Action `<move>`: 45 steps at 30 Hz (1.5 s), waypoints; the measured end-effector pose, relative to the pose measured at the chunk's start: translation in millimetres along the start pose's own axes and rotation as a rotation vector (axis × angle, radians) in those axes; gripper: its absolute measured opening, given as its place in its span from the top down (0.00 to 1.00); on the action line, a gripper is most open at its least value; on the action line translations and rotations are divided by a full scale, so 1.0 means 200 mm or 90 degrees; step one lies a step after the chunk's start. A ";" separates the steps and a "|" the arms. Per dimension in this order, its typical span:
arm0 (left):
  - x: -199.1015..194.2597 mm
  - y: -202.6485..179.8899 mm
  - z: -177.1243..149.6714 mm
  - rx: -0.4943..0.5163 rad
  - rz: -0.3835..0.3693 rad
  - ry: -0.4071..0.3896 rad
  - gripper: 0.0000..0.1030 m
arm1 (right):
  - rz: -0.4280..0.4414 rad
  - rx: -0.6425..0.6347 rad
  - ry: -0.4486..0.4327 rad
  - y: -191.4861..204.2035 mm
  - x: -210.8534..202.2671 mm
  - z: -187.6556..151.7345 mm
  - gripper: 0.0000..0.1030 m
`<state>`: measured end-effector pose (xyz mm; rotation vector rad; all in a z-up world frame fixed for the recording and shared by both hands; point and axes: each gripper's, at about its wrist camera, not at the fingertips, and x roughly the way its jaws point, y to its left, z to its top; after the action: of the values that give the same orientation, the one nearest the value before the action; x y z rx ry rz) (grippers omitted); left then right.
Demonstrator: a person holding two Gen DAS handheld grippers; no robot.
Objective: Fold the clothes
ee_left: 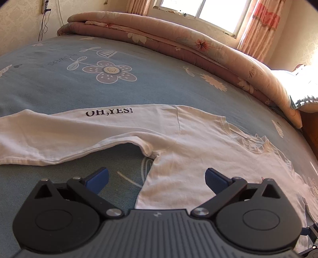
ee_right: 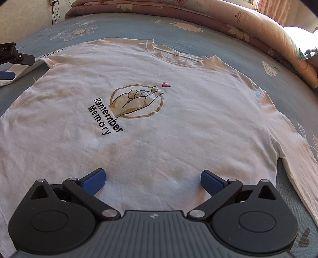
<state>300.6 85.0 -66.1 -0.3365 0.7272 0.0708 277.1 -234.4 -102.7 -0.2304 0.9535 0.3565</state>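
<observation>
white long-sleeve t-shirt (ee_right: 159, 123) lies flat, front up, on the bed (ee_left: 59, 83), which has a blue floral sheet. in the right wrist view it fills the centre of the frame: a round hand-and-heart print (ee_right: 137, 101) w/ "remember memory" sits mid-chest, collar toward the top, one sleeve running down the right edge. in the left wrist view the other sleeve (ee_left: 59, 137) stretches to the left edge, "oh,yes!" printed on it, w/ the armpit at centre and the shirt body going off to the lower right.

left gripper (ee_left: 157, 178) sits at the bottom of its frame, blue fingers (ee_left: 98, 179) spread wide, holding nothing; left finger over bare sheet, right finger over the shirt's side edge. can't tell if they touch the cloth. right gripper (ee_right: 153, 179) is also spread wide and empty, over the shirt's lower body.

a folded pink floral quilt (ee_left: 178, 39) runs along the far side of the bed, across the top of both views. window (ee_left: 200, 12) and pink curtains (ee_left: 262, 27) in the upper right of the left view.
</observation>
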 end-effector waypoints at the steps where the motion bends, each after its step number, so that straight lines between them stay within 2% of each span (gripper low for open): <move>1: 0.02 -0.03 0.00 0.012 -0.014 -0.001 0.01 | 0.001 0.003 -0.002 0.00 0.00 0.00 0.00; 6: 0.12 -0.14 -0.05 0.085 -0.064 0.012 0.01 | -0.003 0.007 -0.053 0.00 0.00 -0.06 0.00; 8: 0.14 -0.13 -0.06 0.088 -0.065 0.031 0.01 | -0.008 0.025 -0.088 0.00 -0.01 -0.10 0.00; 11: 0.11 -0.06 -0.05 0.081 -0.082 0.049 0.01 | -0.044 0.066 -0.116 0.03 -0.02 -0.12 0.00; 13: 0.08 0.00 -0.03 0.089 -0.087 0.060 0.01 | -0.072 0.100 -0.104 0.05 -0.02 -0.10 0.00; 15: 0.02 0.07 0.01 0.090 -0.077 0.049 0.01 | -0.088 0.131 -0.074 0.07 -0.05 -0.03 0.02; 18: -0.05 0.21 0.08 0.073 -0.059 0.027 0.01 | -0.042 0.138 -0.086 0.11 -0.15 0.11 0.06; 20: -0.09 0.33 0.15 0.061 -0.022 0.021 0.01 | -0.027 0.088 -0.113 0.18 -0.25 0.28 0.06; 24: -0.08 0.55 0.21 0.023 0.071 0.023 0.01 | -0.033 -0.084 -0.172 0.42 -0.42 0.66 0.06; 27: -0.04 0.67 0.22 -0.002 0.089 0.045 0.01 | -0.030 -0.195 -0.193 0.61 -0.39 0.88 0.06; 29: -0.02 0.74 0.22 -0.019 0.088 0.051 0.01 | -0.007 -0.237 -0.192 0.72 -0.30 1.00 0.07; 31: -0.03 0.78 0.23 -0.032 0.090 0.043 0.01 | 0.026 -0.269 -0.184 0.83 -0.18 1.10 0.17; 32: -0.03 0.81 0.24 -0.043 0.096 0.035 0.01 | 0.040 -0.284 -0.177 0.88 -0.11 1.14 0.27; 34: -0.02 0.85 0.25 -0.057 0.118 0.030 0.01 | 0.064 -0.317 -0.166 0.98 0.05 1.22 0.38; 39: 0.01 0.98 0.27 -0.125 0.164 0.011 0.01 | 0.126 -0.376 -0.148 1.14 0.37 1.36 0.58; 41: -0.01 1.04 0.28 -0.163 0.149 -0.001 0.01 | 0.138 -0.405 -0.137 1.17 0.46 1.39 0.62; 45: -0.03 1.11 0.28 -0.224 0.113 -0.016 0.01 | 0.162 -0.469 -0.107 1.20 0.62 1.43 0.62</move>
<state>292.2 313.4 -84.7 -0.6048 0.7182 0.3734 461.9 109.1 -53.5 -0.7404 0.6525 0.9456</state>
